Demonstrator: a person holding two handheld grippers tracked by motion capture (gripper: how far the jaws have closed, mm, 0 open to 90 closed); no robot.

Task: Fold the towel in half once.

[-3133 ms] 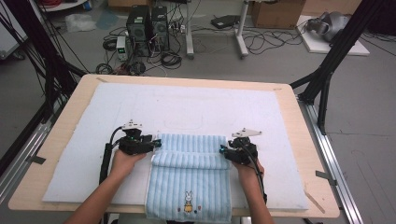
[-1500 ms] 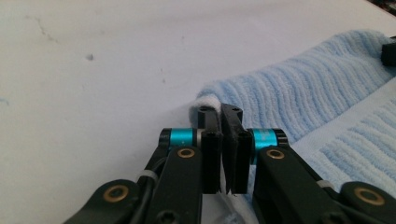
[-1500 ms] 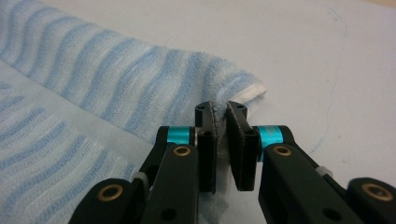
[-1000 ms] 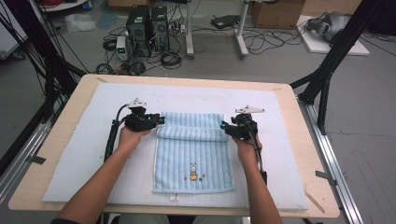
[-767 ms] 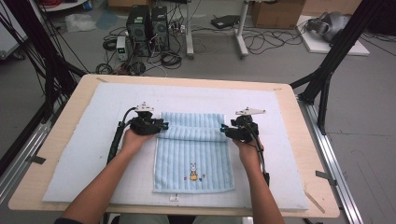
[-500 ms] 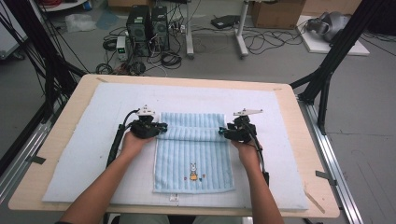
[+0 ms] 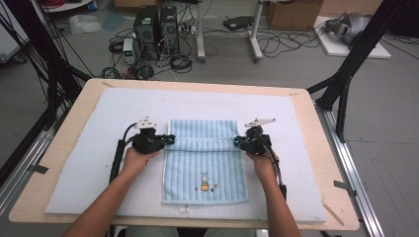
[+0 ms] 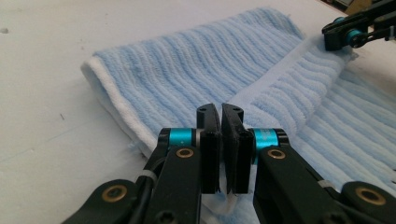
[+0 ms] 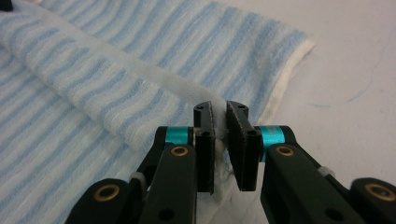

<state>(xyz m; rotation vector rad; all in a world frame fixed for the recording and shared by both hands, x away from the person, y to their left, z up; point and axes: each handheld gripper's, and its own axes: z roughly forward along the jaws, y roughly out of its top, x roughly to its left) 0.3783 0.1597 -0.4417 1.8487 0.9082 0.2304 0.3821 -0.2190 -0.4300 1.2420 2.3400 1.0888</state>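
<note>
One blue striped towel [image 7: 205, 158] on white mat [image 7: 99, 123], two tools, left tool [image 7: 169, 139] and right tool [image 7: 237, 142], each pinching its folded edge

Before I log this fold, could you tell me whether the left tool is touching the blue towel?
Touching. In the left gripper view, the left tool has its jaws closed on the white edge of the blue towel, with cloth pinched between them.

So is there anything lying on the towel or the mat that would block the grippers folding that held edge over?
Nothing visible does. The left gripper and right gripper both pinch the blue striped towel, and only bare white mat surrounds it.
</note>
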